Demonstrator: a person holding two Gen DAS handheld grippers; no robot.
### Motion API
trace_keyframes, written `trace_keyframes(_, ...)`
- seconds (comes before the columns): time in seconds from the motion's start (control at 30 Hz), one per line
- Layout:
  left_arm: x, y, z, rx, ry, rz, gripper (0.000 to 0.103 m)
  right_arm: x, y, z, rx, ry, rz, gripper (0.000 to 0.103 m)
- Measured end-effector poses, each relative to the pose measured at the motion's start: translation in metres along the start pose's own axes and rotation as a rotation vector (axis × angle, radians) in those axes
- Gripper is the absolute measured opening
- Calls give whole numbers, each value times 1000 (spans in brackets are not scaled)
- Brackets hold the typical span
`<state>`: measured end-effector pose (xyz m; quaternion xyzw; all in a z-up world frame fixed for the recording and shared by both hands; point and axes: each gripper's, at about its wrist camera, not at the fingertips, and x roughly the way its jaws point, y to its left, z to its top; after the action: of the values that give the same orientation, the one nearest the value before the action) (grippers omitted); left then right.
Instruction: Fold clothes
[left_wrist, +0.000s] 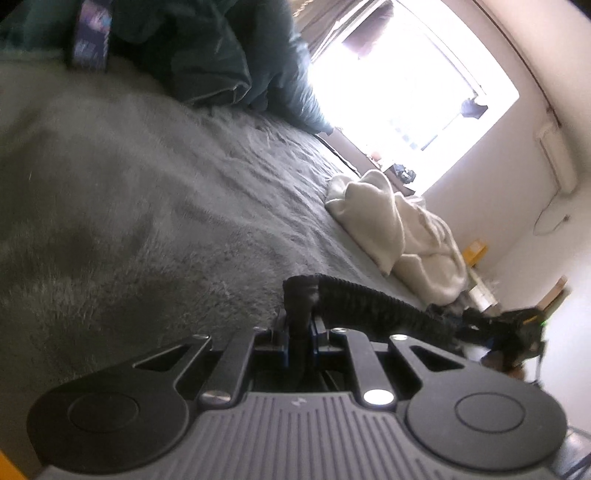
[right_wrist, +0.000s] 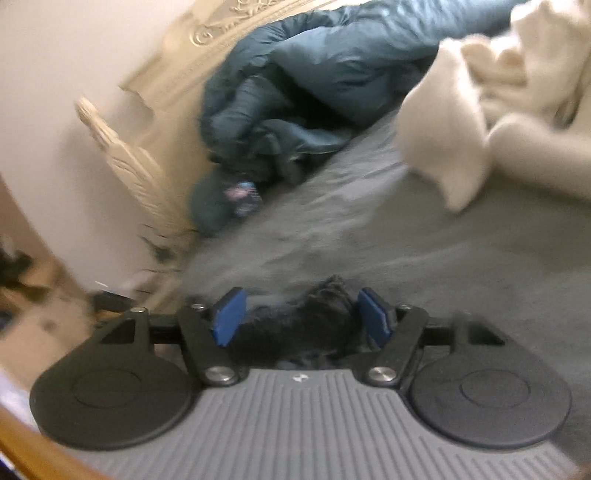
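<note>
My left gripper (left_wrist: 299, 325) pinches 1 end of the black garment (left_wrist: 388, 306), twisted ropelike near the bed's (left_wrist: 147, 184) edge; my right gripper (right_wrist: 301, 317) gapes around bunched cloth, unclamped. It may slip off.

A bed (left_wrist: 155, 192) covered by a grey, fuzzy blanket (right_wrist: 461, 251) is seen in both wrist views; the blanket's nap is rippled in places. A crumpled teal duvet (left_wrist: 221, 62) is heaped on it at the headboard (right_wrist: 122, 162) end, with a small patterned dark item (left_wrist: 90, 40) lying against it. A bundled cream-white garment (left_wrist: 399, 229) is laid along the bed's edge on the window side, well apart from the duvet.
</note>
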<state>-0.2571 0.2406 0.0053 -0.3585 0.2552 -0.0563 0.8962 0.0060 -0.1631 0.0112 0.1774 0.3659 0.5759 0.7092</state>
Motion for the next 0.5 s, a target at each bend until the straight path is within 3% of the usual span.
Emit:
trace_keyframes(0.1,-1,11,-1,-54,3,-49,11,1,-12,-1,72,-1,71,67)
trace_keyframes(0.2,-1,16,-3,-70,-2,-74,11,1,-14,-3,80,7,79,54)
trace_keyframes(0.3,1,10,-3,-37,2,-51,11,10,-8,-3,50,92,-10,43)
trace_keyframes(0.37,0,2,-3,14,0,-23,11,17,-5,-1,61,133,-79,43)
trace_keyframes(0.5,-3,-7,-5,69,-4,7,12,20,-4,12,163,149,-92,46)
